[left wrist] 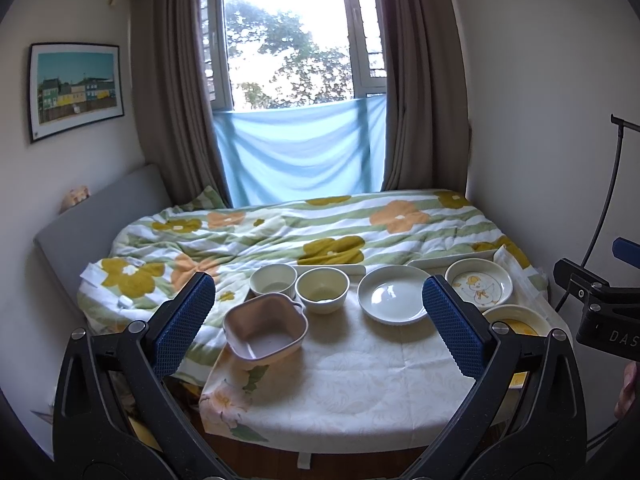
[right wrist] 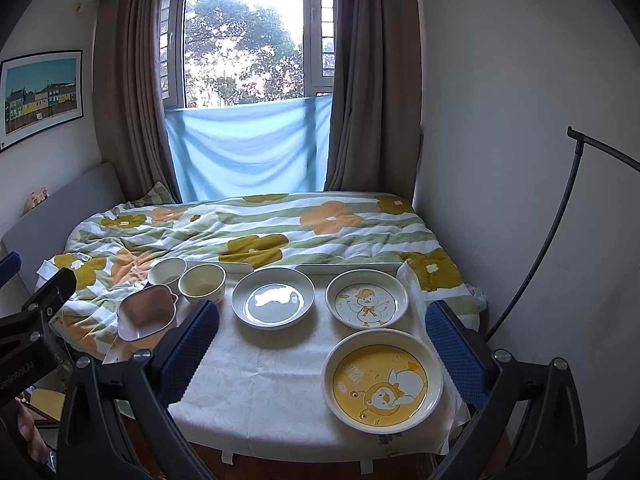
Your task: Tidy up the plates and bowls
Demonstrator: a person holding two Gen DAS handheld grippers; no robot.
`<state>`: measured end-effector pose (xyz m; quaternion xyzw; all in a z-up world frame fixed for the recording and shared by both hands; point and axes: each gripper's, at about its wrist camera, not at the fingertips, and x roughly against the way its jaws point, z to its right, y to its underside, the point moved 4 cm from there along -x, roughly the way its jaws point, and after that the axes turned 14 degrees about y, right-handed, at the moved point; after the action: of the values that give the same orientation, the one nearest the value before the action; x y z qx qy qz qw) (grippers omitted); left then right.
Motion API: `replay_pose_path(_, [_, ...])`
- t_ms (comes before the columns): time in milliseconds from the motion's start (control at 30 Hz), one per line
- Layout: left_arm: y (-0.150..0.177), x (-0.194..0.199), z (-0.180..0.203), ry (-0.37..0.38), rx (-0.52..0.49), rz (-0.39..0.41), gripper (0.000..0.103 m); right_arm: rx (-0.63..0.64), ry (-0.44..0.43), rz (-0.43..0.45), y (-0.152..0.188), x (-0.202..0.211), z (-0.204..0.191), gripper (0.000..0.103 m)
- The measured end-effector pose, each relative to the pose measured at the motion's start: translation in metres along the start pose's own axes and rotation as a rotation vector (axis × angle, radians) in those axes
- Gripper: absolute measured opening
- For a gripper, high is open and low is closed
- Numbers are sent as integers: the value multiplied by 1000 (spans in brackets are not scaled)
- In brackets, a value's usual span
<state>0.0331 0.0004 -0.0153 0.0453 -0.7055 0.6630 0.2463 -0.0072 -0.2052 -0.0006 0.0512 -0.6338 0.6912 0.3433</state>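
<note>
In the left wrist view, the yellow plate (left wrist: 516, 318) is mostly hidden behind the left gripper's right finger (left wrist: 452, 320), which also covers the white plate's (left wrist: 390, 298) right rim. The right gripper (cut off by the frame edge) shows only its dark body (left wrist: 600, 308), so its fingers cannot be read. Two flat trays (right wrist: 348, 269) behind the plates show just their near rims. A hand (left wrist: 628, 390) is clipped at the edge.

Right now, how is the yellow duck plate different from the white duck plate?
The yellow duck plate has a yellow middle; the white duck plate is pale with a small duck drawing. The yellow one sits nearest the table's front edge; the white one sits behind it. Both are round, upright and empty.
</note>
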Motion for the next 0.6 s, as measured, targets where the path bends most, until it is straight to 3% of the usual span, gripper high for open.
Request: replay_pose_path(600, [-2,11,1,-2,-20,6,103,-8,-4,6,7,14,-13,103])
